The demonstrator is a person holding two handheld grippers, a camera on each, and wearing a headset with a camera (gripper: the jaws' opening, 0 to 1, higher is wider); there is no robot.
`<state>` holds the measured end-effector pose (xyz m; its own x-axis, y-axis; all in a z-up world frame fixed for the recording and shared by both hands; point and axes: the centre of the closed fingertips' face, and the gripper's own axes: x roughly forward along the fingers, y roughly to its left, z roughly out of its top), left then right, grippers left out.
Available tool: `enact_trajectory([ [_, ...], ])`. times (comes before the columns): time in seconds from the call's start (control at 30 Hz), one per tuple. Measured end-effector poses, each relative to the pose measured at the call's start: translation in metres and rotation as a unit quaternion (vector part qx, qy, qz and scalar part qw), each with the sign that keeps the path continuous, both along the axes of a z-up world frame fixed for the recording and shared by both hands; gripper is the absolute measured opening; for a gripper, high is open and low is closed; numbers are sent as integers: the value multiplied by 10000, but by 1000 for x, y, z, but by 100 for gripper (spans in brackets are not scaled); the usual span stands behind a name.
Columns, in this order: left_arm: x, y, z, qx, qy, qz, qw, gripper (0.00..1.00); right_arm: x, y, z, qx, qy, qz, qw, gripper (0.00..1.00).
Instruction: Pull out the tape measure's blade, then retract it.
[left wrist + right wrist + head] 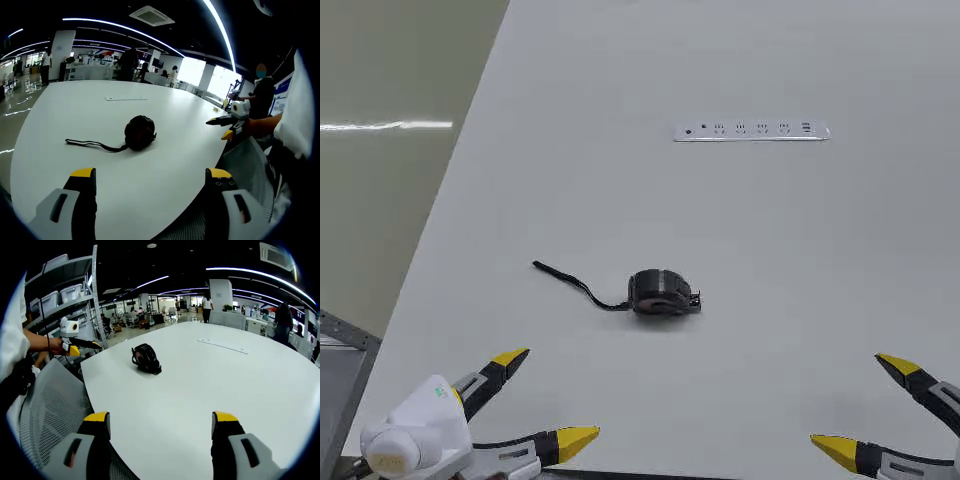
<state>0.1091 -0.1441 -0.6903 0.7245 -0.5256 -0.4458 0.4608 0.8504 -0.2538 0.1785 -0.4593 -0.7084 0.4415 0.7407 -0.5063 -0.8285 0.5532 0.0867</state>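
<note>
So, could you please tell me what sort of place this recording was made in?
Most likely an open-plan office or lab: a large white table with a power strip, a metal shelf rack holding plastic bins, and long ceiling strip lights.

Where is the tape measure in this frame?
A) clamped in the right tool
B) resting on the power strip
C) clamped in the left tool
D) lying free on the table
D: the tape measure lies on the white table, apart from the open left tool and the open right tool.
</note>
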Motion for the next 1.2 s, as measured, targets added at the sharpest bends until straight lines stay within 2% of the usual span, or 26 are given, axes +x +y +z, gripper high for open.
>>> enact_trajectory([
  [0.67,-2,0,-3,44,24,-25,10000,88,-1,0,0,10,-2,-3,10000,84],
  [0.83,1,1,-3,103,20,-84,9999,87,-2,7,6,237,-116,136,9996,79],
  [1.0,4,-1,-3,164,28,-229,9996,86,-1,10,4,234,-90,189,9995,78],
  [1.03,6,-1,-2,188,13,-272,9995,86,0,10,3,178,-116,220,9995,77],
  [1.2,12,-3,1,218,-47,-404,9989,86,2,13,4,238,-115,286,9992,76],
])
